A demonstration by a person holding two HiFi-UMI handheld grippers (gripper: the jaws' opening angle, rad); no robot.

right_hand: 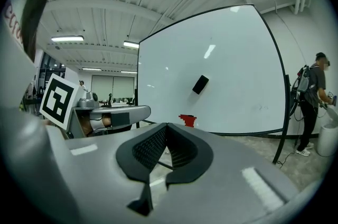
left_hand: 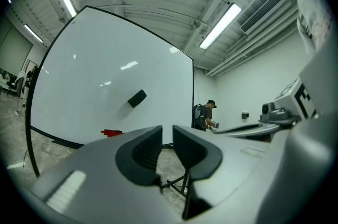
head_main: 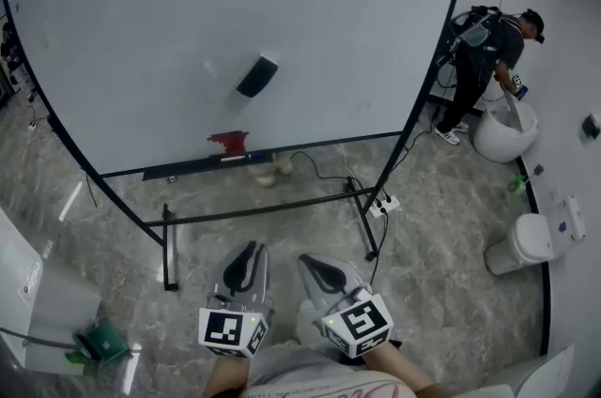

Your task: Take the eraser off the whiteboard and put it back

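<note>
Eraser [head_main: 256, 76]: clinging to whiteboard [head_main: 141, 11]; likely light, stiff.
Grip: pinching across long sides.
Left claw [left_hand: 167, 136]: gaping slightly, empty.
Right claw [right_hand: 165, 130]: closed, empty.

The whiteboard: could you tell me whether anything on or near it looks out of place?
The eraser sits tilted in the middle of the whiteboard, well above the tray, where a red item rests. A cable and power strip trail across the floor under the stand. Nothing looks spilled or damaged.

Whiteboard [head_main: 282, 2] top cut off, red item [head_main: 228, 141] indistinct
</note>
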